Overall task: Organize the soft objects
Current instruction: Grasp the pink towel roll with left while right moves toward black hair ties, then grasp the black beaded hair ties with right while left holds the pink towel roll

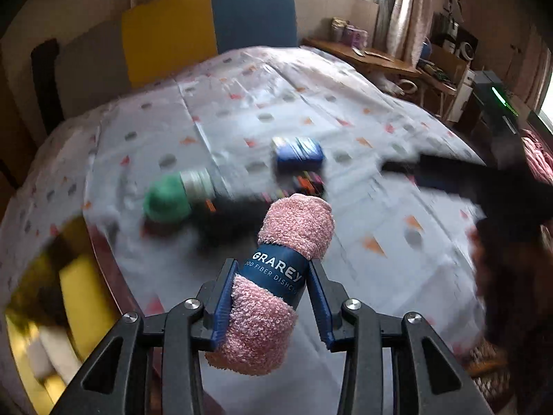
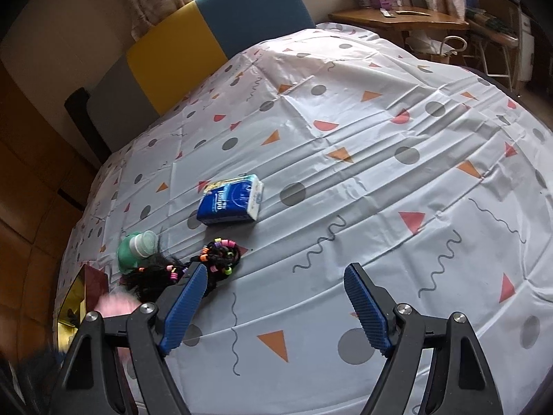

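My left gripper (image 1: 271, 264) is shut on a rolled pink dishcloth (image 1: 297, 221) with a blue paper band, held above the table. In the right wrist view the cloth shows only as a pink blur (image 2: 115, 302) at the lower left. On the patterned tablecloth (image 2: 380, 159) lie a blue tissue pack (image 2: 231, 200), a green roll with a pale band (image 2: 133, 247), a bunch of black hair ties with coloured beads (image 2: 221, 254) and a black fuzzy tuft (image 2: 148, 273). My right gripper (image 2: 276, 269) hangs open over bare cloth, just right of the hair ties.
A gold-lined box (image 1: 45, 294) stands open at the table's left edge, below the held cloth. Yellow and blue chair backs (image 2: 214, 34) rise behind the far edge. A wooden desk (image 2: 397, 17) with clutter stands at the back right. A dark blurred shape (image 1: 466, 180) crosses the left wrist view's right side.
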`<state>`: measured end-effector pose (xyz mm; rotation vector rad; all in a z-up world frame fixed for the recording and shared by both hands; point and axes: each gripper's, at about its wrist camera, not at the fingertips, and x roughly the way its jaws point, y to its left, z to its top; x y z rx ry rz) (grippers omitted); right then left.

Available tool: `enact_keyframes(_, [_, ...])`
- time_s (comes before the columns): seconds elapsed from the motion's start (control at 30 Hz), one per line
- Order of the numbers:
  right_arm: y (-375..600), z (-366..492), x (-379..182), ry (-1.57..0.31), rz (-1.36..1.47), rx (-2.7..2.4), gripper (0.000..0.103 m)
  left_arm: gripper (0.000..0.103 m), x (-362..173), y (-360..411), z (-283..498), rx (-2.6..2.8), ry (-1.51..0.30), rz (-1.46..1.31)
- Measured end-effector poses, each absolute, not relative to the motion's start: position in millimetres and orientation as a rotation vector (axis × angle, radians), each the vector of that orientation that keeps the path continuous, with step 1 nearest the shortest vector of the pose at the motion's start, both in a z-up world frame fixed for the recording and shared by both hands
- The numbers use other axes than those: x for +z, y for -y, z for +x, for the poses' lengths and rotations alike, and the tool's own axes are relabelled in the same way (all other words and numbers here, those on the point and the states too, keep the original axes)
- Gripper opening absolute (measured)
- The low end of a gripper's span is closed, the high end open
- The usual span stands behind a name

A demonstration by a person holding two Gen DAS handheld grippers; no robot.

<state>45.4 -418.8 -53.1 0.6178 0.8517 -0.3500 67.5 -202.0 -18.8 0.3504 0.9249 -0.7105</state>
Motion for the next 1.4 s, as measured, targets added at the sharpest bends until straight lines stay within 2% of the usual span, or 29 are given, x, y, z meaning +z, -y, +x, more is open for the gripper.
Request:
enact_keyframes(0.23, [418, 45, -56, -0.868, 0.604, -0.368, 0.082, 0.041, -77, 191, 5, -0.674, -0.941, 0.458])
enact_keyframes(0.37, [413, 49, -59, -0.886, 0.587, -0.341, 0.082, 0.048, -93, 197, -11, -0.650, -0.854, 0.554])
enact_keyframes(0.6, [396, 59, -68, -0.933, 0.570, -0.249, 0.077, 0.048, -98, 185, 2, -0.686, -0.890, 0.426])
enact_keyframes(0.77, [381, 69, -79, -0.989, 0.580, -0.169, 0.077, 0.048, -101, 182, -3, -0.697, -0.859, 0.417])
enact_keyframes(0.9, [346, 77, -60, -0.942, 0.310, -0.143, 0.077, 0.048, -101, 178, -1, -0.717, -0.862, 0.393])
enact_keyframes(1.0, [317, 98, -55, -0.978, 0.156, -0.039, 0.077, 0.048, -102, 177, 1, -0.723, -0.864, 0.383])
enact_keyframes(1.3, [268, 176, -88, -1.129, -0.279, 0.042, 0.077, 0.048, -103, 175, 3, -0.729, -0.870, 0.362])
enact_keyframes(1.37, [265, 188, -103, -1.208, -0.295, 0.070, 0.067, 0.048, -103, 175, 3, -0.728, -0.873, 0.359])
enact_keyframes(1.4, [265, 189, -106, -1.228, -0.311, 0.065, 0.048, 0.048, -103, 175, 3, -0.729, -0.873, 0.359])
